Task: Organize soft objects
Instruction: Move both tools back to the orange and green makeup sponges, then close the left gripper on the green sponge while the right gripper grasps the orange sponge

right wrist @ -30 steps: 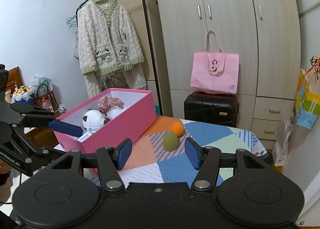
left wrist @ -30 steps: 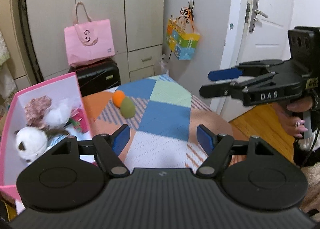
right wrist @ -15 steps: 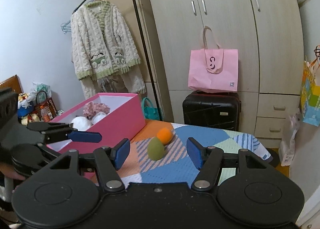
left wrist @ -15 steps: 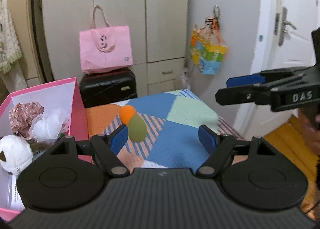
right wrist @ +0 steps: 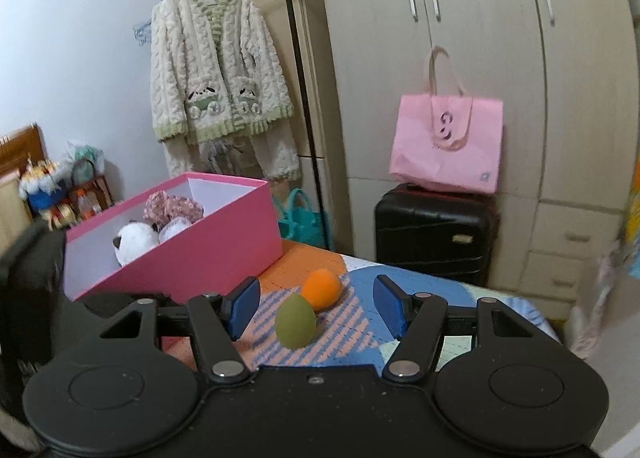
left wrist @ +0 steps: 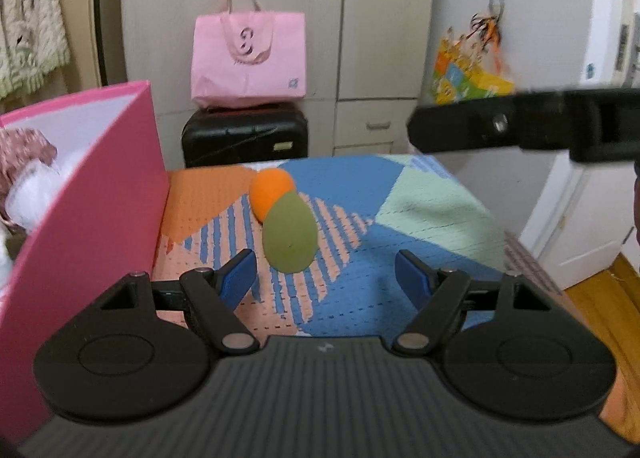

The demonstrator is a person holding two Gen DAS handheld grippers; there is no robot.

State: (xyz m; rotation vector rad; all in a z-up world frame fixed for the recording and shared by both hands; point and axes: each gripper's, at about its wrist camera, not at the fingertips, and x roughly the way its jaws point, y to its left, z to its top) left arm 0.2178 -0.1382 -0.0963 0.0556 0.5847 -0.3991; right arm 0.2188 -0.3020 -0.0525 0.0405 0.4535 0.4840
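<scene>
Left wrist view: the left gripper (left wrist: 325, 274), jaws apart and empty, has the green egg-shaped sponge (left wrist: 289, 234) just ahead, nearer its left finger, standing upright beside the pink box (left wrist: 92, 193).

Right wrist view: the right gripper (right wrist: 316, 308), also apart and empty, frames that sponge (right wrist: 295, 321) dead ahead, the orange sponge (right wrist: 321, 289) touching behind it.

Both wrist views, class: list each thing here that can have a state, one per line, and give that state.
Pink box: open, no lid, soft toys inside.
Green sponge: upright on the blanket, outside the box.
Orange sponge: on the blanket behind it; contact unclear.
Wardrobe doors: closed.
Suitcase: closed.
Left gripper: open, empty.
Right gripper: open, empty.
</scene>
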